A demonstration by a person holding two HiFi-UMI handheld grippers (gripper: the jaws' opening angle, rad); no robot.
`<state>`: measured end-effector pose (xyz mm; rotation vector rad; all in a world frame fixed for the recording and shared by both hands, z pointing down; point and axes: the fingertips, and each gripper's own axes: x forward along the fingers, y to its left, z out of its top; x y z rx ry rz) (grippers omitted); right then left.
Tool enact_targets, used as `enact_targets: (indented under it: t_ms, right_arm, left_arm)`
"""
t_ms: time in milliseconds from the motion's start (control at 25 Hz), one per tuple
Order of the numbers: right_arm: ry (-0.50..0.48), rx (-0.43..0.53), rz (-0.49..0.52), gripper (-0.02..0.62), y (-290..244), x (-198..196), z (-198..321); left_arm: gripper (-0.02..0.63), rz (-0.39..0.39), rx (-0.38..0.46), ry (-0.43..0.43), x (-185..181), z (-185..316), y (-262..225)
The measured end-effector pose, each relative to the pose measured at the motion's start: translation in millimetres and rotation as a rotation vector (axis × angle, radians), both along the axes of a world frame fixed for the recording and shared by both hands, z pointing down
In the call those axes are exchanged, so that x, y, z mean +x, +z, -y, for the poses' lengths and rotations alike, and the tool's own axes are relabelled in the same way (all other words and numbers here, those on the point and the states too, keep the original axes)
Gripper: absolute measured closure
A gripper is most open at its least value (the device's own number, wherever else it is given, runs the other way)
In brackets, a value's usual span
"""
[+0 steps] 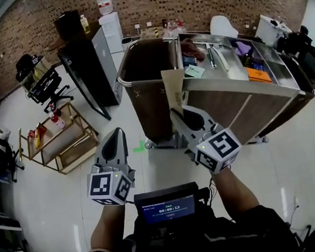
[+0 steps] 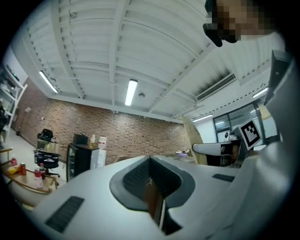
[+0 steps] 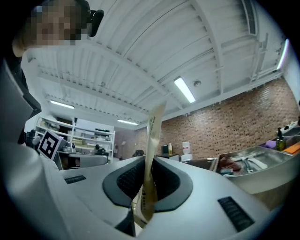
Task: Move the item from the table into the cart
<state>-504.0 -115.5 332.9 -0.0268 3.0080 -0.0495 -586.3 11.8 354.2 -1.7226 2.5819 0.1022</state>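
A flat brown paper packet (image 1: 173,88) stands upright on edge, and my right gripper (image 1: 179,115) is shut on its lower part. In the right gripper view the packet (image 3: 151,154) rises from between the closed jaws of the right gripper (image 3: 147,183). Just beyond it is the cart (image 1: 241,98), steel-topped with wood-look sides; its deep brown bin (image 1: 145,64) is on the left and its top tray holds several items. My left gripper (image 1: 116,135) hangs lower left over the floor with its jaws together and nothing seen in them. In its own view the left gripper (image 2: 151,182) looks shut.
A black cabinet (image 1: 86,63) stands left of the cart. A low wooden rack (image 1: 64,140) with bottles and an office chair (image 1: 44,82) are further left. A water dispenser (image 1: 109,24) and a white chair (image 1: 223,25) are by the brick wall. Pale floor lies around me.
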Motion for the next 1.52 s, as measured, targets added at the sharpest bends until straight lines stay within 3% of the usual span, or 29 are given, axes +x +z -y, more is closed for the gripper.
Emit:
enact_targets:
  t_ms: [280,520,720,840,960,1240,1520]
  right_arm:
    - [0.308,-0.006,-0.005,0.569,7,69,172]
    - [0.581,-0.002,-0.008,0.569,5,131,282]
    - [0.715,-0.001,-0.037,0.569,2,179,320]
    - [0.767,-0.025,-0.036,0.569,5,226,370]
    - [0.800,-0.026,-0.033,0.569,7,277,411]
    - [0.773,-0.013,-0.048,0.569,8,372,494]
    - [0.763,-0.023,-0.056,0.569,7,392,574]
  left_arm:
    - [0.604,0.014,0.009,0.280,33,192,-5]
    - [0.604,0.020,-0.001,0.500,80,311,-6]
    - [0.604,0.029,0.004,0.668,132,396,-14]
    - [0.604,0.039,0.008,0.753,169,446,-18]
    - [0.604,0.057,0.009,0.793,216,492,-20]
    - [0.604,0.045,0.022,0.762,313,582,-27]
    - [0.604,0.051,0.018,0.783,342,652,-34]
